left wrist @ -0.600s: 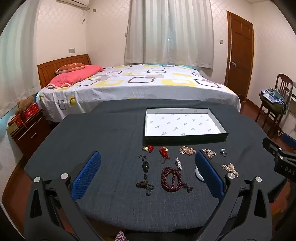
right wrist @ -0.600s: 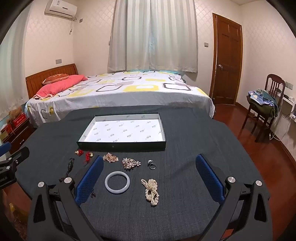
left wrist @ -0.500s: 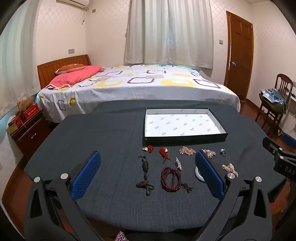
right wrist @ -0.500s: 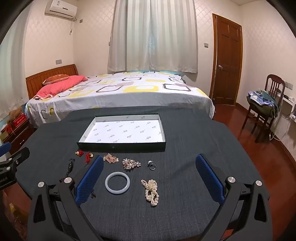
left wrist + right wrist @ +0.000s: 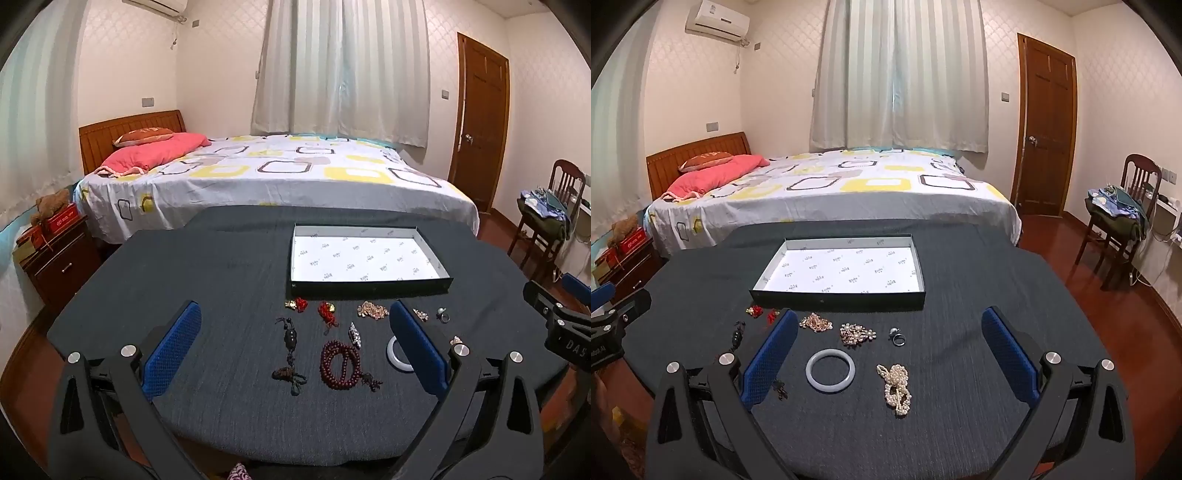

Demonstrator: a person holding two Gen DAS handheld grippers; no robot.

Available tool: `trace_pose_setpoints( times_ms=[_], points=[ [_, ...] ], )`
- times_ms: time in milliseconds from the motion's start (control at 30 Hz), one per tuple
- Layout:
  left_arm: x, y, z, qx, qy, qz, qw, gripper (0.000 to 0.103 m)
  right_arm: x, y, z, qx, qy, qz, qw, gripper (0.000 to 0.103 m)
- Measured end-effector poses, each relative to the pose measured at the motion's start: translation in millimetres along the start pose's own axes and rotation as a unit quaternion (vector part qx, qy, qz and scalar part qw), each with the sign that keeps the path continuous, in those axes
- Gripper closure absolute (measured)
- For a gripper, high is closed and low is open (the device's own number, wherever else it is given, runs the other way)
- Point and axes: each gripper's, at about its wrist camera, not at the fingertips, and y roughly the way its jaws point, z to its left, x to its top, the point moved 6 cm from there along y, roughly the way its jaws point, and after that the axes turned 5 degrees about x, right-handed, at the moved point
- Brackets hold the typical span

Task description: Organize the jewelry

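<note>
Nothing has shifted since half a second back, so the sorting hasn't started. Left gripper [image 5: 295, 345] and right gripper [image 5: 890, 352] both spread wide, holding nothing. Near: dark red beads [image 5: 340, 364], white bangle [image 5: 830, 370], pearl strand [image 5: 897, 384] – all on the dark table [image 5: 979, 424]. Farther: ring [image 5: 897, 336], then the empty tray [image 5: 838, 296]. Tray lining print too small to read; "DAS" on the other gripper.

The table's [image 5: 979, 406] near right part lay bare. Jewelry crowded the strip before the tray [image 5: 838, 297]: beads [image 5: 341, 365], bangle [image 5: 830, 370], pearls [image 5: 897, 384], ring [image 5: 897, 336]. The tray's floor stood open.
</note>
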Motion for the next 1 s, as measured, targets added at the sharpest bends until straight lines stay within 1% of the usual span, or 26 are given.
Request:
trace_pose_setpoints(
  times_ms=[500,1000],
  points=[
    [1.1,0.8,3.0,0.0,-0.007,-0.004,1.0,0.003,7.7,-2.2,2.0,0.001,-0.001,-0.006,1.0,0.006],
    [0.1,0.0,4.9,0.0,-0.007,-0.005,1.0,0.003,4.4,-3.3,4.6,0.001,-0.003,-0.008,1.0,0.006]
  ],
)
